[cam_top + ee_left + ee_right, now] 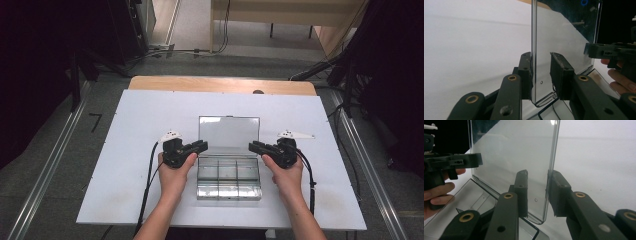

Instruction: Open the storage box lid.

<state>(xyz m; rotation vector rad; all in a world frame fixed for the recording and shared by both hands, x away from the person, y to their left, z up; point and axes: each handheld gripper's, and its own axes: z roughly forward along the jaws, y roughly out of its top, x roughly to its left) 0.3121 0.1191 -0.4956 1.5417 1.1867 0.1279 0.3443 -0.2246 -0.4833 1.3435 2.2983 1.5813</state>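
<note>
The left gripper (541,72) is straddling the left edge of the upright clear plastic lid (229,134) of the clear compartment box (229,180): one pad is touching it, the other standing off. The right gripper (537,192) is straddling the lid's right edge, one pad touching, jaws parted. The box is sitting mid-front on the white rectangular tabletop (130,150), bare board spreading around it, grey floor (45,150) and dark stands lying beyond.

one clear plastic box (228,172) with six compartments and one raised lid (229,133), two grippers, left gripper (199,146) and right gripper (256,147), on one desk (140,120).
</note>
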